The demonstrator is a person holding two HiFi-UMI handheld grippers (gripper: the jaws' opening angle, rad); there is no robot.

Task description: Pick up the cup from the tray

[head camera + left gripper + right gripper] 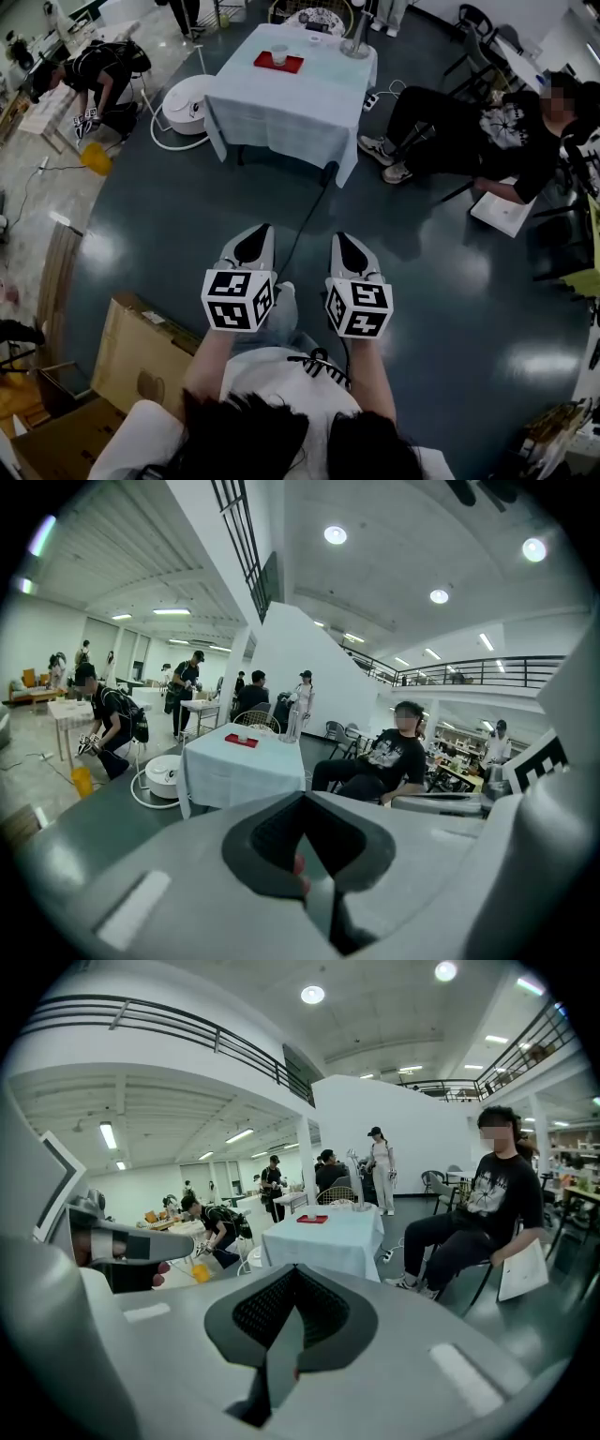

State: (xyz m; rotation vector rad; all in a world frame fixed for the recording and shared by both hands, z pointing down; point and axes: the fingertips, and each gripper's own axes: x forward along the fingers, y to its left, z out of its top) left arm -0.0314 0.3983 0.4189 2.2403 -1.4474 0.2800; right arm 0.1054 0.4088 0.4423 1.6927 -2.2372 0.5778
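A pale cup (278,54) stands on a red tray (292,66) on a table with a light cloth (281,108), far ahead across the dark floor. My left gripper (255,239) and right gripper (345,246) are held side by side low in the head view, well short of the table. Both are shut with nothing between the jaws. In the left gripper view the left gripper (303,801) points toward the tray (241,742). In the right gripper view the right gripper (294,1275) faces the tray (312,1220), where the cup (311,1214) is a small speck.
A seated person in black (487,131) stretches their legs toward the table's right side. A white round appliance (187,101) and its hose lie left of the table. A cable (309,211) runs along the floor. Cardboard boxes (141,352) stand at my left.
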